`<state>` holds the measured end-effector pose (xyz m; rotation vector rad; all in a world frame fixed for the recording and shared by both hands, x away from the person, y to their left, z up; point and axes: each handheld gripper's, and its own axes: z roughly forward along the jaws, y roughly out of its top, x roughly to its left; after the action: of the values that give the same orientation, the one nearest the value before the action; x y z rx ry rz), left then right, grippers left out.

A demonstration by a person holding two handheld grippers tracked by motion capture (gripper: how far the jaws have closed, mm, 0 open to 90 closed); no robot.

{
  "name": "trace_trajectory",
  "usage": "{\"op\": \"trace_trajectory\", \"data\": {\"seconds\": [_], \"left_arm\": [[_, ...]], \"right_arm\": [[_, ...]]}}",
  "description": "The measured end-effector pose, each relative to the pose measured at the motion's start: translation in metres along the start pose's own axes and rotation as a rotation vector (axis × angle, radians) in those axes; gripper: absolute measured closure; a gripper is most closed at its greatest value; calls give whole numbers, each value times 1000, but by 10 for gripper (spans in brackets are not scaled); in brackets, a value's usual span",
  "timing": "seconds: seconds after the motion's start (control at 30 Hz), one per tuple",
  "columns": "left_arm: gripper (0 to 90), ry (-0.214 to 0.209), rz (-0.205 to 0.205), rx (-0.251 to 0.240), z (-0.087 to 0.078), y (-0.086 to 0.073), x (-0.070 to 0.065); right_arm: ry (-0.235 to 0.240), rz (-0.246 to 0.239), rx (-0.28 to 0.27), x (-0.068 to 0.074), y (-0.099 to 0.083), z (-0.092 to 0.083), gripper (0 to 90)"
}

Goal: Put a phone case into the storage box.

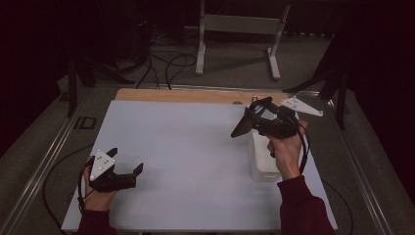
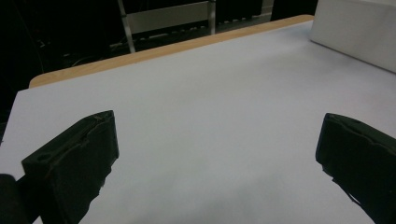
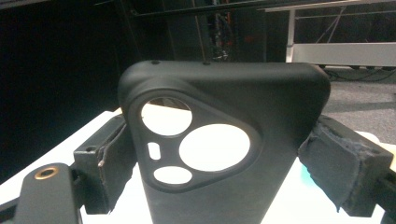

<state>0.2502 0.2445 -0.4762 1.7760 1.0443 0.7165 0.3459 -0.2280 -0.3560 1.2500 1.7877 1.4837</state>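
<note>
Black phone case (image 3: 224, 149) clamped between right gripper (image 3: 219, 163) jaws; left gripper (image 2: 217, 158) jaws spread wide, nothing between.

room dark | grey floor (image 1: 235, 63) | white frame (image 1: 240, 24) | cables (image 1: 166, 61) behind table

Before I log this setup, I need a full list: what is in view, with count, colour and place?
Phone case: one, black, clamped between the right gripper's jaws, raised above the table.
Box: one, white, on the mat's right side, under the right hand.
Mat: one, pale blue-grey, covering the table.
Table: one, wooden, its edge showing at the far side.
Frame: one, grey metal, on the floor beyond.
Left gripper: black, open, low at the mat's near left.
Right gripper: black, holding the case.
</note>
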Motion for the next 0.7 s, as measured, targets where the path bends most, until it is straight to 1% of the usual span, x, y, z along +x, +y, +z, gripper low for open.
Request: {"op": "trace_trajectory", "data": {"seconds": [0.17,0.2,0.27,0.3,0.37,0.47,0.5,0.53,0.57,0.6,0.67,0.7], "left_arm": [[0,0,-1,-1,0,0,0],[0,0,-2,-1,0,0,0],[0,-1,-6,-4,0,0,0],[0,-1,-6,-4,0,0,0],[0,-1,-11,-4,0,-1,1],[0,-4,-15,-7,0,-1,1],[0,-5,-16,-8,0,0,0],[0,-5,-14,-7,0,0,0],[0,-5,-13,-5,0,-1,0],[0,-6,-14,-5,0,-1,0],[0,-6,-16,-8,0,0,0],[0,-6,-17,-9,0,0,0]], "right_arm": [[-29,0,-9,-5,3,3,151],[-44,-4,-11,-7,4,4,151],[-63,1,-20,-10,7,5,151],[-89,1,-25,-15,9,7,151],[-109,8,-28,-18,11,8,151],[-178,4,-37,-27,16,11,151],[-191,4,-37,-29,17,12,151],[-218,-3,-34,-32,17,14,151],[-237,-10,-29,-34,18,16,151],[-270,-21,-20,-37,17,19,151],[-308,-23,-6,-42,16,24,151],[-314,-15,6,-45,14,27,150]]}}
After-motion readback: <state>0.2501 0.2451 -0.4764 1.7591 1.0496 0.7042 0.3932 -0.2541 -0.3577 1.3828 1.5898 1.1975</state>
